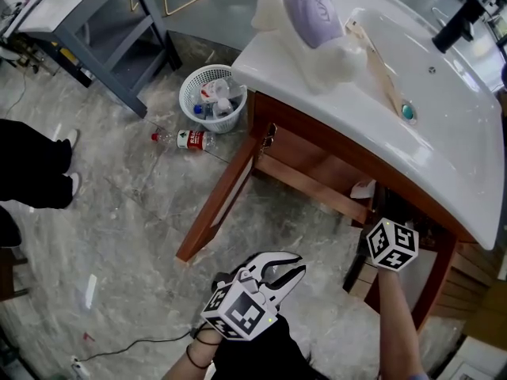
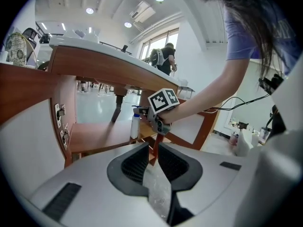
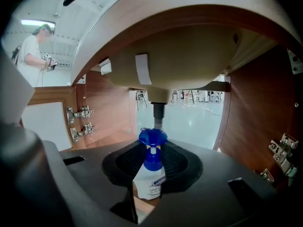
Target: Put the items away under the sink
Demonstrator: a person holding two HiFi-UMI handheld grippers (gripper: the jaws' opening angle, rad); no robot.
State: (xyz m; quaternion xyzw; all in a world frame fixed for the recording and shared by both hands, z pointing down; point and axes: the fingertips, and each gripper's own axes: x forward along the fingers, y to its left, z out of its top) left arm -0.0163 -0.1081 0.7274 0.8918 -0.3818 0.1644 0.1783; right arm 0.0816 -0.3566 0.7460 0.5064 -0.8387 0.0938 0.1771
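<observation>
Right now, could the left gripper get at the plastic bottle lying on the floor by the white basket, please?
Probably not directly: the open cabinet door stands between the left gripper and the plastic bottle. Going round the door's free edge looks feasible.

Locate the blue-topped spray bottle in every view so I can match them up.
Head view: not in it, hidden beneath the sink.
Left gripper view: spray bottle left of centre, inside the wooden cabinet.
Right gripper view: bottom centre, between the right gripper's jaws.
Shared landmark: the wooden cabinet.
</observation>
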